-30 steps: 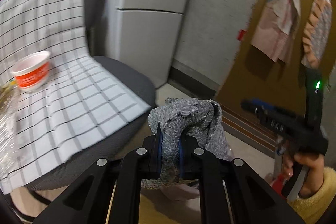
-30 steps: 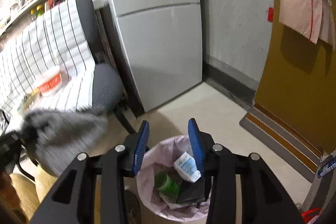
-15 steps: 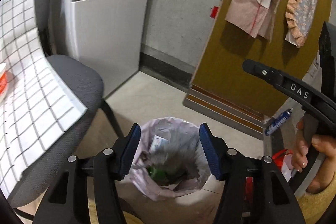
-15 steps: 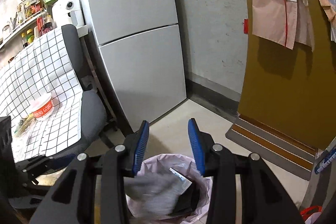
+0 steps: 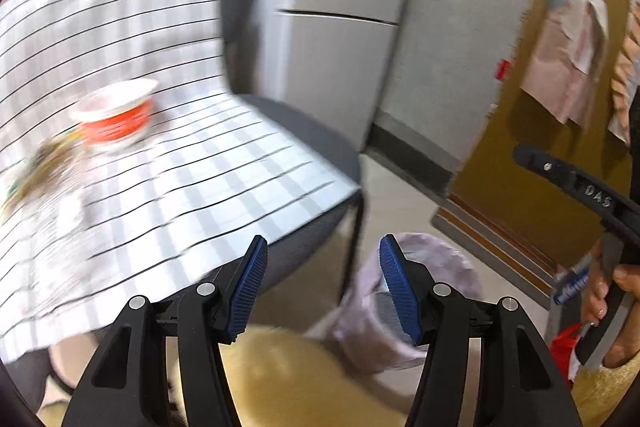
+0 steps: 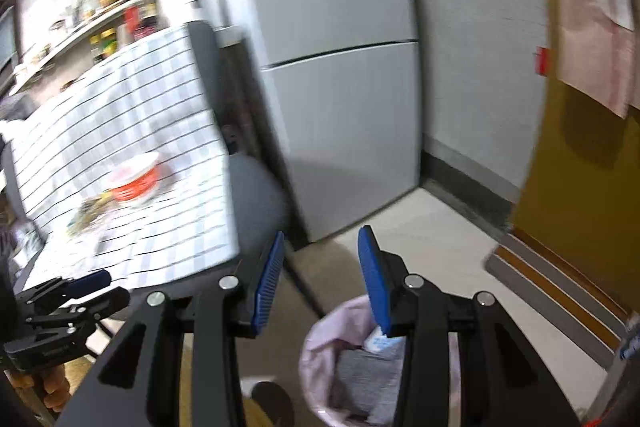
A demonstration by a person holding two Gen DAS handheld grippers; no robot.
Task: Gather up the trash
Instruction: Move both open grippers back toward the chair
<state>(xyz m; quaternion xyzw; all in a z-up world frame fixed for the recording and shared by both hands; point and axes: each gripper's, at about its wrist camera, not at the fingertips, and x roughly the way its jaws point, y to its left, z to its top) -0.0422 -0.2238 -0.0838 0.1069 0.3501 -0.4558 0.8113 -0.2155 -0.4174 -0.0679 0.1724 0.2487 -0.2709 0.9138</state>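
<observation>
Left wrist view: grey office chair (image 5: 320,155) draped in white checked cloth (image 5: 140,167) | pink-lined round trash bin (image 6: 320,355) on floor, grey knitted rag (image 6: 360,383) inside, below right gripper (image 6: 322,277) | red-and-white paper bowl (image 5: 116,115) on cloth, well beyond left gripper (image 5: 322,283) | left jaws just opened, spread, empty | right jaws parted, empty

The left gripper (image 5: 322,283) has let go of the grey cloth (image 6: 360,383), which now lies in the bin (image 6: 316,359), and its jaws stand apart and empty. It has swung from over the bin toward the chair (image 5: 320,151) and the red cup (image 5: 116,117).
</observation>
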